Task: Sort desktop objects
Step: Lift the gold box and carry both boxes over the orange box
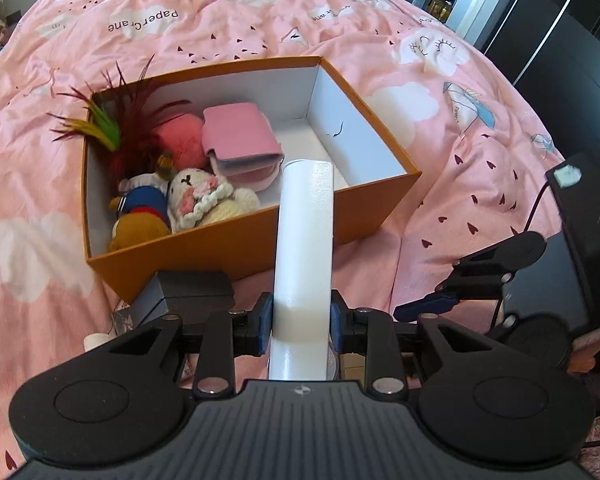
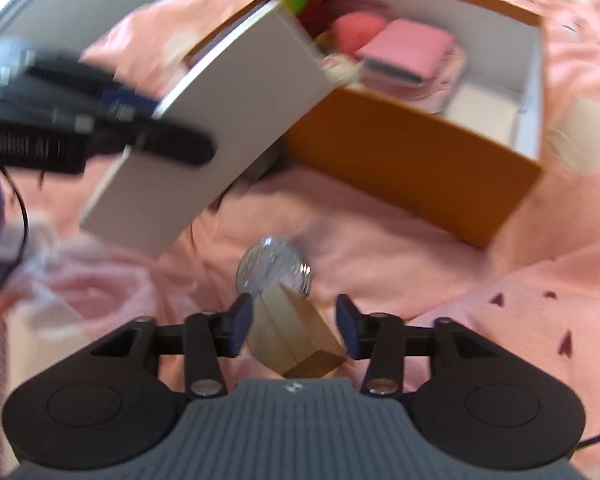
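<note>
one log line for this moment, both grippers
left gripper: shut on white box | right gripper: open around wooden block with glass ball | orange box: part filled

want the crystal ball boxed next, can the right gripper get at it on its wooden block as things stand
Probably yes: the right gripper has its jaws apart either side of the wooden block, the crystal ball just beyond, nothing between. The left gripper's white box sits clear.

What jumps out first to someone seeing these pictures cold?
An open orange cardboard box on a pink patterned bedspread, packed at one end with plush toys, red feathers and a pink wallet. The left gripper clamps a flat white box before it. The right gripper straddles a wooden block topped by a glass ball.
</note>
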Available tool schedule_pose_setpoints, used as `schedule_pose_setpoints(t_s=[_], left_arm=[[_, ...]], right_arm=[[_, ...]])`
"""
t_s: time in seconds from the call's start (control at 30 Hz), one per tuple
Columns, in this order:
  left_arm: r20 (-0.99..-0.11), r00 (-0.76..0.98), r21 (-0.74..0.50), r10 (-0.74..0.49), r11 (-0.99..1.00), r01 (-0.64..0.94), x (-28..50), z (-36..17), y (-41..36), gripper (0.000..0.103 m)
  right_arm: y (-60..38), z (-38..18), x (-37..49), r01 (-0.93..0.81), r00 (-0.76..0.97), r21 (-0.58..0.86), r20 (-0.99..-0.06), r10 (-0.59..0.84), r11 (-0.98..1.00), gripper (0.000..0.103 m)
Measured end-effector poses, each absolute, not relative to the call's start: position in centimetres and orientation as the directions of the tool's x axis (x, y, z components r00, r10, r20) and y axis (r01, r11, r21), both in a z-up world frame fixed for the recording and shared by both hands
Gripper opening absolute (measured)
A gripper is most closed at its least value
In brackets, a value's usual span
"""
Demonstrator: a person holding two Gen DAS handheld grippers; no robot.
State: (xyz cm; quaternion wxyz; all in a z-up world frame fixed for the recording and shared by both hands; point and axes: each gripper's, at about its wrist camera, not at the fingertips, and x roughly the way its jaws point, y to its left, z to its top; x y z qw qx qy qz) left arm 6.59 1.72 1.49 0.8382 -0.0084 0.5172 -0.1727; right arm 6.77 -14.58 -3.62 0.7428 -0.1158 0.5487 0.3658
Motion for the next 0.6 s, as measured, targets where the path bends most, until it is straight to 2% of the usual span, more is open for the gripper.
schedule_pose_setpoints(t_s=[0.13,0.37,0.47,0.6], left_arm=[[-0.864,0.404,-0.197,-0.3,0.941,0.276,6.3,1.3,2.0,0.032],[-0.863,0.402,-0.21,-0.305,0.942,0.263,6.3,1.0,2.5,0.032],[-0.863,0.403,-0.21,-0.305,0.941,0.264,6.3,1.0,2.5,0.032],[-0.861,0.403,-0.216,-0.311,0.94,0.262,6.3,1.1,2.6,0.032]], right_arm=[[-12.8,-5.2,5.5,-0.761,0.112,0.141,-0.933,0.342,0.634,0.058],[-11.7,-7.3,5.7,-0.786,0.033,0.167,-0.95,0.311,0.595,0.059],[-11.2,-7.7,5.4,-0.811,0.017,0.154,-0.958,0.286,0.564,0.063],[-10.6,-7.8,5.5,-0.833,0.011,0.14,-0.963,0.27,0.535,0.058]])
